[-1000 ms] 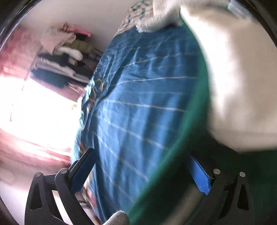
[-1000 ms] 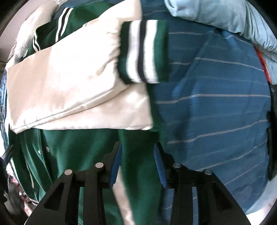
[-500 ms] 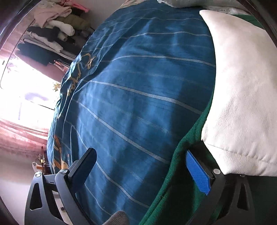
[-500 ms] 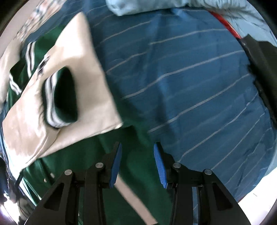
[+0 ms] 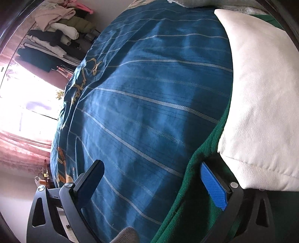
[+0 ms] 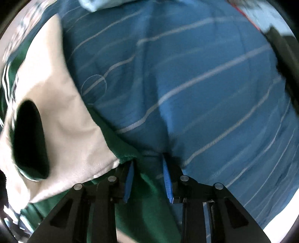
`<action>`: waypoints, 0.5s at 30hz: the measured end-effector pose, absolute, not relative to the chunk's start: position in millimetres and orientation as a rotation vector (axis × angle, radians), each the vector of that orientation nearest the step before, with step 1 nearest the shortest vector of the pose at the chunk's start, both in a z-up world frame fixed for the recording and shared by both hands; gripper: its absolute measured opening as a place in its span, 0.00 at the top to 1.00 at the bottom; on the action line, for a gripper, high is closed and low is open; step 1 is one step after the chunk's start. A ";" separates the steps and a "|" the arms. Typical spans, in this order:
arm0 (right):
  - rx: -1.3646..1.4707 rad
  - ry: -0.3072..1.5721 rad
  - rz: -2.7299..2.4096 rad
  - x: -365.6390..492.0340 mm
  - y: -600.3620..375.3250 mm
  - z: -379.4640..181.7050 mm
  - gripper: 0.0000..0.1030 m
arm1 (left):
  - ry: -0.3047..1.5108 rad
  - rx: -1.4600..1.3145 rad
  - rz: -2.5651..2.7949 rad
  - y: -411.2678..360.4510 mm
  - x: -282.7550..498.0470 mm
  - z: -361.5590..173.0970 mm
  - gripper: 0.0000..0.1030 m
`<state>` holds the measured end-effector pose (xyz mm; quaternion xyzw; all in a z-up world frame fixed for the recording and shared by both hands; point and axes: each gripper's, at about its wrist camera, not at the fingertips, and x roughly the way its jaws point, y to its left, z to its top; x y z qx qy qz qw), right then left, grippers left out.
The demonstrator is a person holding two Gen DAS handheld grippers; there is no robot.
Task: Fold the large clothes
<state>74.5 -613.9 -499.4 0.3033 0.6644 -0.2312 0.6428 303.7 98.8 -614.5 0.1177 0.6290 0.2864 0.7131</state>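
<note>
A green varsity jacket with cream sleeves lies on a blue striped bedspread. My left gripper is open at the jacket's left edge; its right finger sits on the green cloth under the cream sleeve, its left finger over the bedspread. In the right wrist view the jacket runs between the fingers of my right gripper, which stands partly open around the green hem. The cream sleeve with its dark cuff opening lies to the left.
A heap of clothes is piled against the wall beyond the bed's far left. A bright window with a pink curtain is at the left. A light blue cloth lies at the top of the bed. A dark object is at the right edge.
The right gripper has dropped low onto the jacket's hem and the sleeve has swung left in its view. The left gripper has settled at the jacket's edge and hardly moved lately.
</note>
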 end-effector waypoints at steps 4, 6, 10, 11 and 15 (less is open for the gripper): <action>0.627 1.558 -0.439 54.7 -606.1 -472.7 0.68 | 1.397 0.250 0.614 90.3 288.3 -589.0 0.00; 0.607 1.600 -0.333 42.0 -575.0 -458.5 0.68 | 1.406 0.241 0.580 79.8 270.5 -572.4 0.00; 0.671 1.701 -0.119 12.7 -505.1 -446.1 0.61 | 1.472 0.264 0.466 39.1 212.1 -546.6 0.00; 0.718 1.738 -0.048 0.6 -478.0 -447.9 0.60 | 1.491 0.273 0.443 29.3 199.2 -546.1 0.00; 0.752 1.841 0.046 -35.6 -386.3 -467.3 0.49 | 1.572 0.364 0.344 -13.2 150.7 -573.8 0.00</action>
